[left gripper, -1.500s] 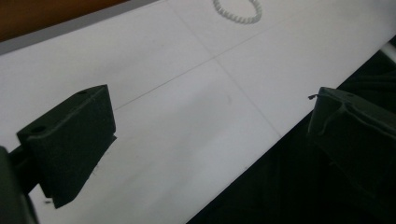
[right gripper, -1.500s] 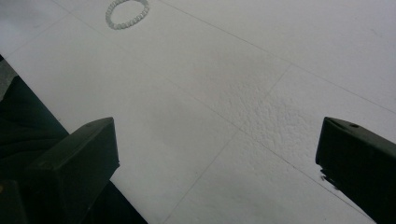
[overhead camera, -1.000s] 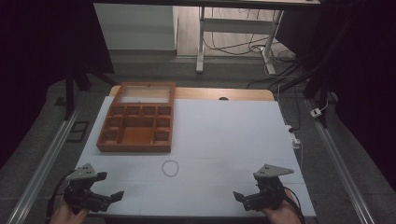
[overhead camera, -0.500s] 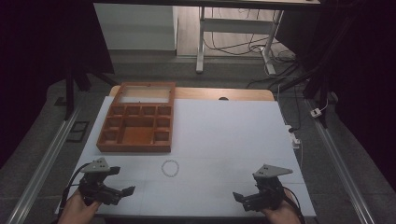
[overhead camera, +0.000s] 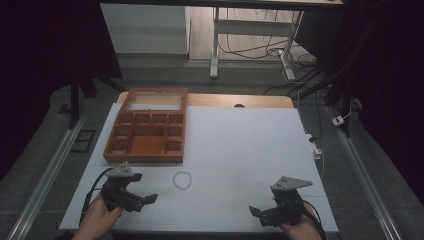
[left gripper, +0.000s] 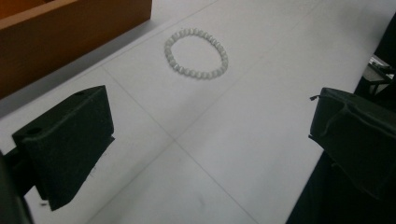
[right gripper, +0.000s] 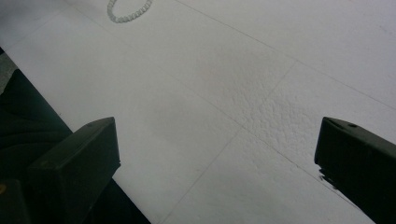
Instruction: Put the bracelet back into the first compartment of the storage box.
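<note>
A pale bead bracelet [overhead camera: 182,180] lies flat on the white table, just in front of the wooden compartment tray [overhead camera: 146,148]. My left gripper [overhead camera: 141,201] stands open at the near left, pointing right toward the bracelet, about a hand's width short of it. In the left gripper view the bracelet [left gripper: 196,53] lies ahead between the wide-apart jaws, with the tray's wall [left gripper: 70,35] at the upper left. My right gripper [overhead camera: 261,214] stands open and holds nothing at the near right. The right gripper view has the bracelet [right gripper: 129,10] far off at the top edge.
The tray holds several small compartments that look bare, and a light frame [overhead camera: 155,100] lies behind it. The table's near edge [overhead camera: 200,231] runs close under both hands. Metal rails [overhead camera: 45,175] flank the table, with cables [overhead camera: 320,150] at the right.
My left gripper has moved forward and to the right toward the bracelet. The right gripper has stayed in place.
</note>
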